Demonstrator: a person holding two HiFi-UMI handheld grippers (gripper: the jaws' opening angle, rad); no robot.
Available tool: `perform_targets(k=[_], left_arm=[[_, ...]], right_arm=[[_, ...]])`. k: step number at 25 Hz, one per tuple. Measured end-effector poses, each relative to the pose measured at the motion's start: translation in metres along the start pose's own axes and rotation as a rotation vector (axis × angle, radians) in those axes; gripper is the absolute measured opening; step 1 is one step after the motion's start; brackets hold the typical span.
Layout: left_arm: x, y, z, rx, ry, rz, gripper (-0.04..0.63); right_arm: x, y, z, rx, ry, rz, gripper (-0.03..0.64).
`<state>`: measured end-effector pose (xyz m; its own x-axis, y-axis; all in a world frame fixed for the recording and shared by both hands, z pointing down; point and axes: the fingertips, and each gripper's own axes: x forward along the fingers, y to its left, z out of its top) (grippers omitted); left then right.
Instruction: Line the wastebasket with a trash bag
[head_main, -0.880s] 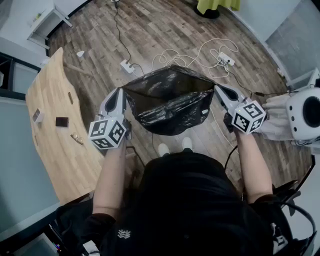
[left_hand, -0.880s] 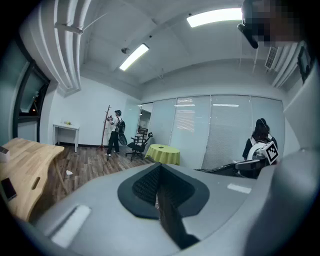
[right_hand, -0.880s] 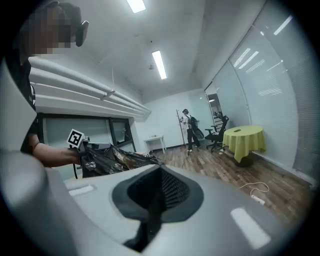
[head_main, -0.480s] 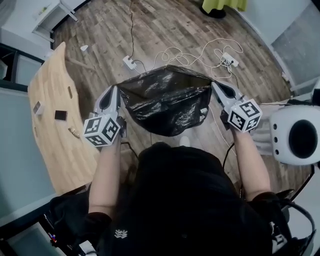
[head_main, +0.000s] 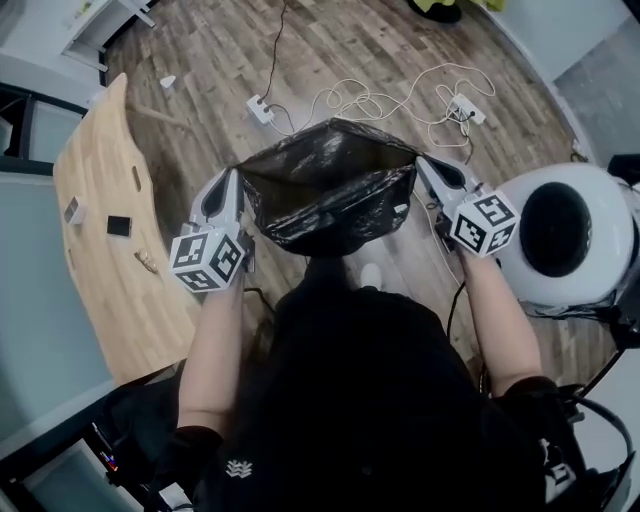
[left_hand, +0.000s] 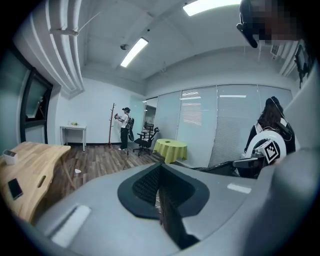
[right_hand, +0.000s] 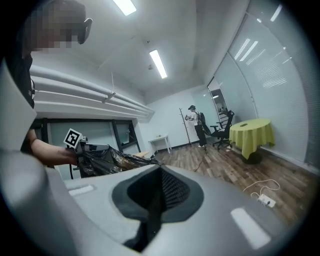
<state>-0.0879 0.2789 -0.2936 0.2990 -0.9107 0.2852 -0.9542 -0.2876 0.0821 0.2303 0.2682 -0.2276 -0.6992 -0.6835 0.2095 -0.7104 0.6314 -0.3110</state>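
The wastebasket (head_main: 600, 272) had come well into the head view from its right edge, so the person had likely turned toward it. The trash bag (head_main: 330, 195) hung left of the wastebasket, not yet over it, mouth stretched open. The right gripper (head_main: 425, 165), just beside the wastebasket, and the left gripper (head_main: 233, 185), farthest from it, each stayed clenched on the bag's rim; lowering looked next.

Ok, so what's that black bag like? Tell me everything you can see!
The trash bag is black, thin, shiny and crinkly, like plastic film. Its mouth is stretched wide open and faces up, so you can see inside. It hangs in the air above the wood floor. The left gripper pinches one side of its rim and the right gripper the other, jaws shut.
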Motion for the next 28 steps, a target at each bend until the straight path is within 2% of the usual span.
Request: perform_targets(k=[8,14,22,28], left_arm=[[0.059,0.043,-0.002,-0.024,0.02,-0.031,0.005],[0.103,0.095,-0.004,-0.023,0.028,-0.085,0.005],[0.161,0.128,0.005,-0.007,0.069,-0.17,0.005],[0.192,0.146,-0.001,0.0,0.091,-0.225,0.005]], right_arm=[[0.054,-0.021,0.004,-0.011,0.017,-0.038,0.0],[0.11,-0.027,0.0,-0.002,0.021,-0.09,0.0],[0.156,-0.05,0.011,0.058,-0.019,-0.181,0.0],[0.174,-0.068,0.006,0.061,-0.014,-0.23,0.0]])
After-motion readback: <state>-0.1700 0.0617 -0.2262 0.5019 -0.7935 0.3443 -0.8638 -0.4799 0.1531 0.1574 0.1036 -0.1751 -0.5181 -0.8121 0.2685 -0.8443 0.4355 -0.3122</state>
